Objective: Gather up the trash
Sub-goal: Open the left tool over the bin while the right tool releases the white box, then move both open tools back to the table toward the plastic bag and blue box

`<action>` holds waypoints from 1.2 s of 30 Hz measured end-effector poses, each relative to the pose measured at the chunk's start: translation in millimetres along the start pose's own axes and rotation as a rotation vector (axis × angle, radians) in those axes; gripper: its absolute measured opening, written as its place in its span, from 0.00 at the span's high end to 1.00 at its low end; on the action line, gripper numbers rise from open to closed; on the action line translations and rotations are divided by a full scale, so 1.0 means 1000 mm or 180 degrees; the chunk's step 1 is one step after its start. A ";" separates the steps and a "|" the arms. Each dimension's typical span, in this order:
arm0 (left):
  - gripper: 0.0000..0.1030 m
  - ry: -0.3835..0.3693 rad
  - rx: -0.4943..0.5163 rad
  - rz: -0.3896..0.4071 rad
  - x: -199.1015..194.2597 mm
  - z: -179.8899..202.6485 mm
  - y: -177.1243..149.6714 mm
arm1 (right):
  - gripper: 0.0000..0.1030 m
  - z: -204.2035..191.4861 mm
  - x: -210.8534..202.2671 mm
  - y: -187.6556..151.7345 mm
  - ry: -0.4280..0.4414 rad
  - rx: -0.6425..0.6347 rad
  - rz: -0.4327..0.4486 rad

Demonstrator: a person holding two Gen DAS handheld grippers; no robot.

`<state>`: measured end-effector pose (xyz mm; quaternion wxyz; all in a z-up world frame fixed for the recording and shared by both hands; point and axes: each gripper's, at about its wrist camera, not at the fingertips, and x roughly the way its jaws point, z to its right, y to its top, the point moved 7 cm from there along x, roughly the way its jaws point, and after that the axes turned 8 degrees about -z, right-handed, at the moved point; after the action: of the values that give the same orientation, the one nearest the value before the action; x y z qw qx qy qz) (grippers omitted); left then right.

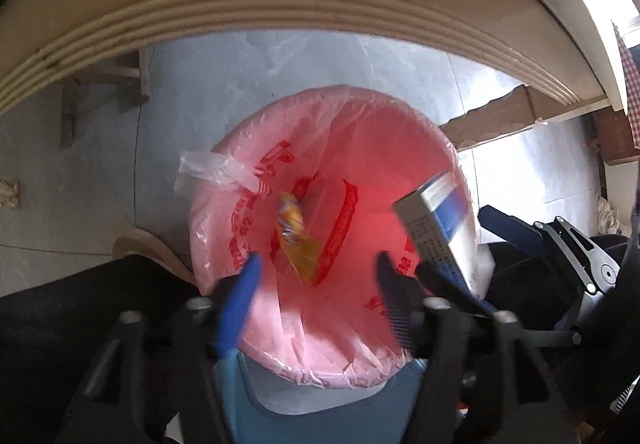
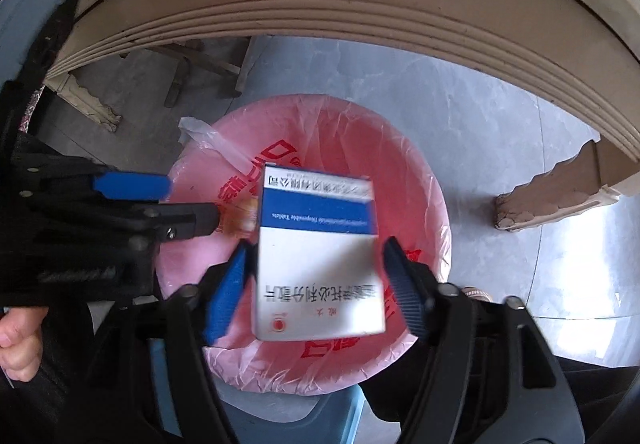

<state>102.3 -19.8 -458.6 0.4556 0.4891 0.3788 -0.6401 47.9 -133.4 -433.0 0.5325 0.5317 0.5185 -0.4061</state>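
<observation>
A pink bin lined with a clear red-printed bag [image 1: 360,172] [image 2: 412,180] stands on the floor below both grippers. My left gripper [image 1: 316,264] is open above it; a blurred yellow wrapper [image 1: 294,232] is in mid-air between and beyond its fingers, free of them. It also shows in the right wrist view [image 2: 240,218]. My right gripper [image 2: 316,268] is open over the bin, its fingers apart from a white and blue medicine box [image 2: 316,256] that hangs blurred between them. The box shows in the left wrist view [image 1: 440,228] too.
A cream table edge [image 1: 280,16] [image 2: 360,20] arches over the bin. Carved table legs [image 2: 560,192] and a wooden stool [image 1: 104,92] stand on the grey tile floor. A light blue stool [image 2: 280,412] sits under the bin's near rim.
</observation>
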 end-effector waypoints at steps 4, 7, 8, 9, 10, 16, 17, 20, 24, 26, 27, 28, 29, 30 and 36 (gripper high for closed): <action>0.25 0.0022 -0.0083 0.0103 -0.006 -0.004 0.003 | 0.22 -0.001 -0.002 0.002 -0.0032 0.0016 0.0058; 0.22 0.0061 -0.0165 0.0139 -0.009 -0.010 0.005 | 0.22 0.001 -0.002 0.003 -0.0004 0.0061 0.0062; 0.22 0.0074 -0.0195 0.0145 -0.009 -0.012 0.006 | 0.22 0.003 -0.003 0.004 -0.0005 0.0073 0.0064; 0.22 0.0084 -0.0210 0.0154 -0.011 -0.013 0.005 | 0.22 0.004 -0.004 0.004 0.0001 0.0093 0.0080; 0.22 0.0103 -0.0221 0.0163 -0.012 -0.014 0.006 | 0.22 0.005 -0.005 0.005 0.0007 0.0105 0.0094; 0.22 0.0292 -0.0218 0.0253 -0.020 -0.017 0.005 | 0.22 0.005 -0.013 0.007 0.0005 0.0136 0.0186; 0.22 0.0312 -0.0220 0.0272 -0.023 -0.016 0.004 | 0.22 0.006 -0.016 0.008 0.0004 0.0150 0.0220; 0.22 0.0404 -0.0241 0.0379 -0.033 -0.018 0.002 | 0.22 0.006 -0.027 0.009 0.0015 0.0173 0.0310; 0.22 0.0400 -0.0246 0.0539 -0.058 -0.018 -0.007 | 0.22 0.001 -0.050 0.008 0.0051 0.0156 0.0472; 0.22 0.0445 -0.0244 0.0664 -0.078 -0.018 -0.013 | 0.22 -0.004 -0.068 0.006 0.0041 0.0136 0.0590; 0.22 0.0472 -0.0242 0.0715 -0.085 -0.017 -0.015 | 0.22 -0.006 -0.077 0.006 0.0029 0.0118 0.0647; 0.22 0.0544 -0.0258 0.0784 -0.097 -0.018 -0.019 | 0.22 -0.008 -0.087 0.006 0.0010 0.0105 0.0708; 0.22 0.0576 -0.0274 0.0835 -0.108 -0.018 -0.022 | 0.22 -0.010 -0.095 0.005 0.0011 0.0094 0.0759; 0.22 0.0588 -0.0287 0.0868 -0.116 -0.018 -0.023 | 0.22 -0.011 -0.103 0.005 0.0014 0.0085 0.0809; 0.20 0.0715 -0.0409 0.1208 -0.189 -0.019 -0.039 | 0.22 -0.022 -0.171 0.006 -0.0025 0.0049 0.1241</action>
<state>90.5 50.1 -277.8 0.5531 0.5897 0.3683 -0.4590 28.1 -131.3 -262.0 0.5991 0.6244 0.4005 -0.3013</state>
